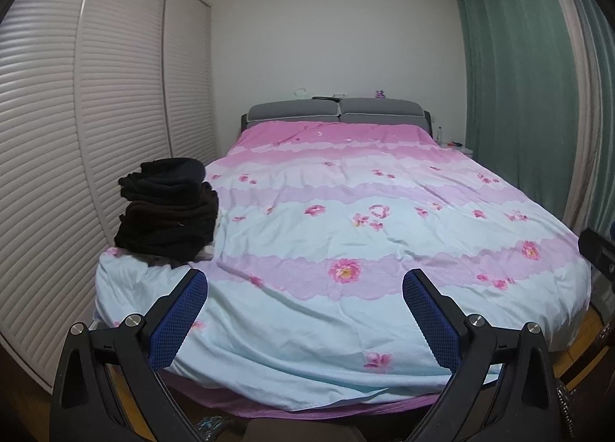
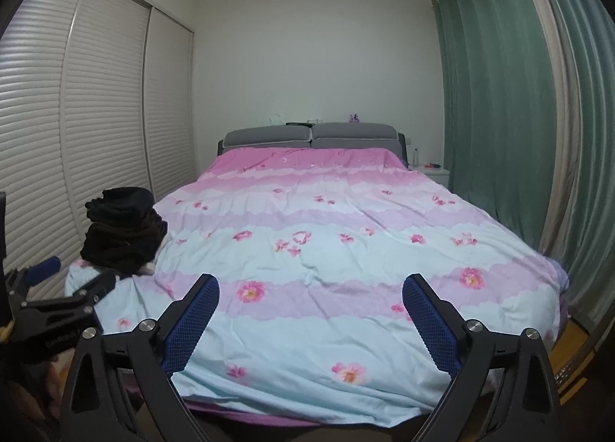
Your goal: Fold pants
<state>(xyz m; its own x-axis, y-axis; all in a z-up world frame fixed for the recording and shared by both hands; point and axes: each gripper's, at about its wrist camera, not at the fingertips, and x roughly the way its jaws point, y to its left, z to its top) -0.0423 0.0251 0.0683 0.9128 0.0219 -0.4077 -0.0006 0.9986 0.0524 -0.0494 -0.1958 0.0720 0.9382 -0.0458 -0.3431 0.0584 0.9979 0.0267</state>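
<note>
A pile of dark folded pants (image 1: 169, 211) sits on the near left corner of the bed (image 1: 346, 211); it also shows in the right wrist view (image 2: 123, 236). My left gripper (image 1: 305, 280) is open and empty, held before the foot of the bed, right of the pile. My right gripper (image 2: 311, 284) is open and empty, also before the foot of the bed. The left gripper shows at the left edge of the right wrist view (image 2: 57, 288).
The bed has a pink and pale blue floral cover (image 2: 326, 249) and a grey headboard (image 2: 311, 136). White louvred wardrobe doors (image 1: 77, 115) stand on the left. Green curtains (image 1: 519, 76) hang on the right. A small bedside table (image 2: 432, 171) stands by the headboard.
</note>
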